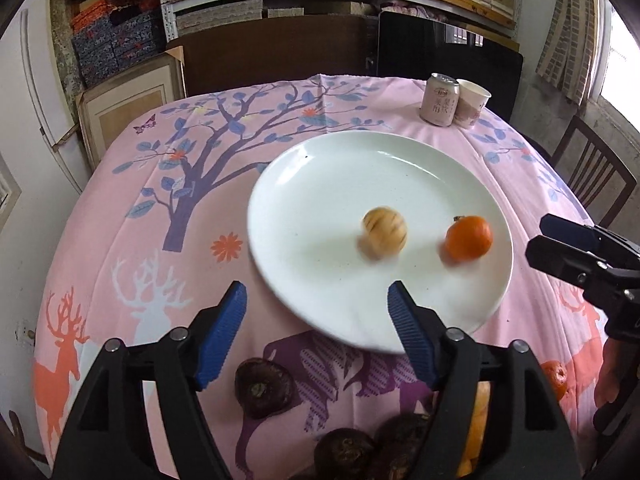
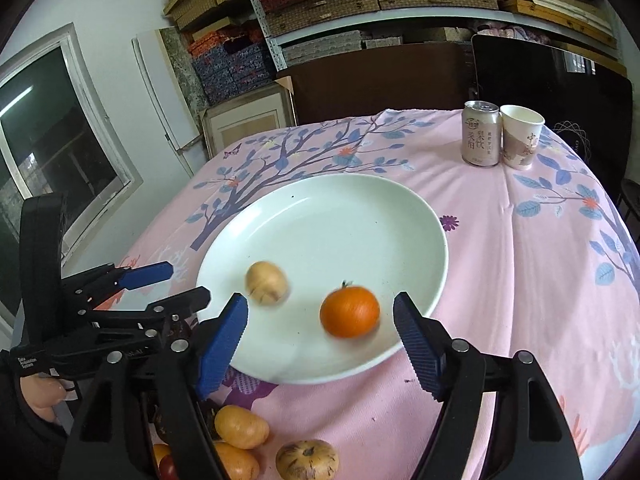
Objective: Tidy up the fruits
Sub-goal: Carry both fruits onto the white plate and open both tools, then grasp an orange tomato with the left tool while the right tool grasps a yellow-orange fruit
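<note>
A white plate lies on the pink tablecloth. On it are a blurred pale striped fruit and an orange tangerine. My left gripper is open and empty at the plate's near edge; it also shows in the right wrist view. My right gripper is open and empty, just in front of the tangerine; it shows at the right in the left wrist view. Loose fruit lies near me: dark brown fruits, yellow fruits, a striped fruit.
A drink can and a paper cup stand at the table's far right corner. A wooden chair stands to the right. Shelves with boxes fill the back wall.
</note>
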The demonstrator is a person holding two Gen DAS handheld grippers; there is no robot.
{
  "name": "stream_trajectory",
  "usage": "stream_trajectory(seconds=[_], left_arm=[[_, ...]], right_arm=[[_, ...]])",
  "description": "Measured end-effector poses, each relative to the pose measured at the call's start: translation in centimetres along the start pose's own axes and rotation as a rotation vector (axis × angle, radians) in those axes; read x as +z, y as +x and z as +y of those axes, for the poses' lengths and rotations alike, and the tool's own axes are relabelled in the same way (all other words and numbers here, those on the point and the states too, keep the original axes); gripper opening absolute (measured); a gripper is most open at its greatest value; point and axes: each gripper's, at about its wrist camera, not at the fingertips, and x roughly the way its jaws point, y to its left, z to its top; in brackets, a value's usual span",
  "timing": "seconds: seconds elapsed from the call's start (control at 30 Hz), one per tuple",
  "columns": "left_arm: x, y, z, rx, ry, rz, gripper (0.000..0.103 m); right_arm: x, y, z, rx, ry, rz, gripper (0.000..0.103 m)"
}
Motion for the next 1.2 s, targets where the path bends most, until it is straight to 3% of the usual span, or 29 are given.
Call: stream_trajectory(seconds=[0.1,0.2,0.23,0.53,0.77,1.07,1.13,1.2], left_arm=[[-2.5,-2.6,0.6,-0.025,0.009,-0.010,0.075],[-6.1,-5.8,0.8,-0.031,0.046,-0.051,0.090],[-7.2,-6.7,0.9,-0.024,0.056,-0.065,0.091],[-16.5,-10.6,3.0,-0.004,0.072,-0.060,0.091],[-20.2,-12.1,3.6,0.067,0.100,-0.049,0.091],[-21.2,-9.1,3.8,0.056,0.078,0.029,0.053],[-21.1,-9.0,3.1,0.050,0.089,0.019,0.037],[-21.0,-9.1,2.6,0.051,0.098,0.008,0.037]], right_arm=[[-2.0,-1.7,-1.2,0.023,0.042,-0.008,0.077],[-4.7,-3.2,-2.3,0.037,0.082,-0.013,0.081],[-5.5,-3.5,-2.8,0.047,0.103,-0.014,0.082],[-9.6,-3.0,-4.6,0.128,0.196,0.012,0.086],[-9.9,-3.5,-5.2,0.148,0.214,-0.012,0.090],[-10.3,-4.4,-5.4,0.151,0.214,-0.041,0.090],[-10.4,-4.6,-5.3,0.150,0.207,-0.041,0.090],[-10.6,-4.7,-5.0,0.135,0.195,-0.017,0.090]])
